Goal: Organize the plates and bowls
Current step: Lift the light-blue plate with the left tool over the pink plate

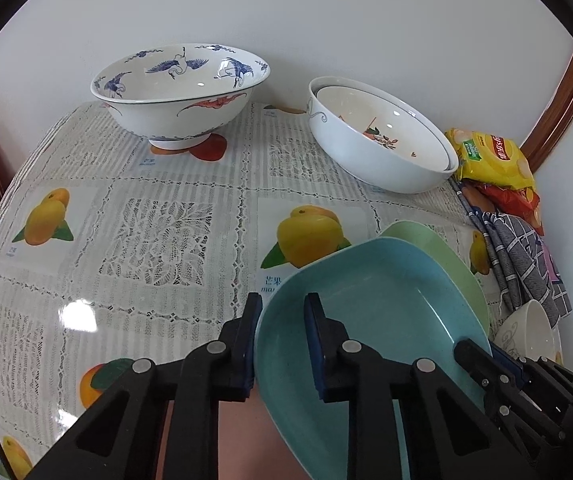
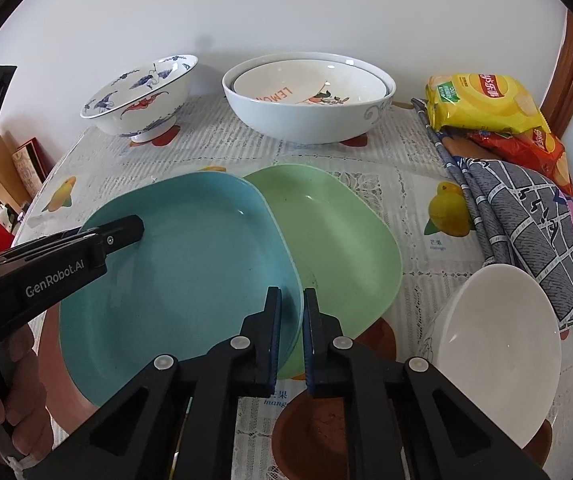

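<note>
A blue squarish plate (image 1: 366, 312) (image 2: 190, 256) lies partly over a green plate (image 1: 446, 256) (image 2: 338, 240) on the mango-print tablecloth (image 1: 154, 232). My left gripper (image 1: 282, 320) is shut on the blue plate's left rim, one finger outside and one inside; the right wrist view shows it (image 2: 132, 230) at the plate's left edge. Over at the blue plate's right rim, where it overlaps the green one, my right gripper (image 2: 291, 308) is shut on the rim. It also appears low right in the left wrist view (image 1: 472, 352).
At the back stand a crane-painted bowl (image 1: 178, 92) (image 2: 138, 100) and two nested white bowls (image 1: 378, 148) (image 2: 310, 116). A small white bowl (image 2: 494, 344) sits near right. Snack bags (image 2: 482, 100) and a checked cloth (image 2: 526, 220) lie along the right edge. A hand (image 2: 18, 400) holds the left gripper.
</note>
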### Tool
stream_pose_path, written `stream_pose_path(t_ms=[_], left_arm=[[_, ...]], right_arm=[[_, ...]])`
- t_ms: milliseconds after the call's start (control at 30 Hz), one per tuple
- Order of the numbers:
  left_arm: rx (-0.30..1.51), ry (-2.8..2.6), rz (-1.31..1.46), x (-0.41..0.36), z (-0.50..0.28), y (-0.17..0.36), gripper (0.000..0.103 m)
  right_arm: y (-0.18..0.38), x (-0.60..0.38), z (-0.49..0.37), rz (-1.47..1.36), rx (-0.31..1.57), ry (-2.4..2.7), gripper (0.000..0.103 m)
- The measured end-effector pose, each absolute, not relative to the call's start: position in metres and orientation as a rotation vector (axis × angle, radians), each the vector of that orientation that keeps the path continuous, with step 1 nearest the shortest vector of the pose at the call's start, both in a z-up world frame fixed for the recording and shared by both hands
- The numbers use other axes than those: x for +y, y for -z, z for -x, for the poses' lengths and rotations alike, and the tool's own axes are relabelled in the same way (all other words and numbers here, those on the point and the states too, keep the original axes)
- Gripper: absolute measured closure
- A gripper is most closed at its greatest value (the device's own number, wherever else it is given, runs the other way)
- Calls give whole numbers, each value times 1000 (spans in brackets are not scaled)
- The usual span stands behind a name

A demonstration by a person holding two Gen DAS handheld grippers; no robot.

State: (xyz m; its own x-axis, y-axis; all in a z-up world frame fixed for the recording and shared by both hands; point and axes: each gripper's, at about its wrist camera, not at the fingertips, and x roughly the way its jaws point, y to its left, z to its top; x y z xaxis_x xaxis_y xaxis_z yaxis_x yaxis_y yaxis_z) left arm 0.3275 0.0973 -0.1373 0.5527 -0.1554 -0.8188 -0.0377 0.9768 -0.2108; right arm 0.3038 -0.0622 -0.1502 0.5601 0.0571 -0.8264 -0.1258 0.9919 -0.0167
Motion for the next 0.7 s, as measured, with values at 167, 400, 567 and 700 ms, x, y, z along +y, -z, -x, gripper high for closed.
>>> stream_pose_path(t_ms=[167, 400, 567, 700], left_arm=[[964, 73, 215, 99, -313, 125, 87], [924, 79, 222, 96, -285, 101, 87], [908, 84, 218, 92, -261, 88, 87], [895, 86, 216, 91, -242, 80, 87]], right_arm=[[138, -69, -296, 44, 949, -107, 96], [115, -75, -268, 31, 912, -113, 96], [100, -80, -242, 19, 889, -109, 96], [91, -84, -223, 4, 879, -107, 96]])
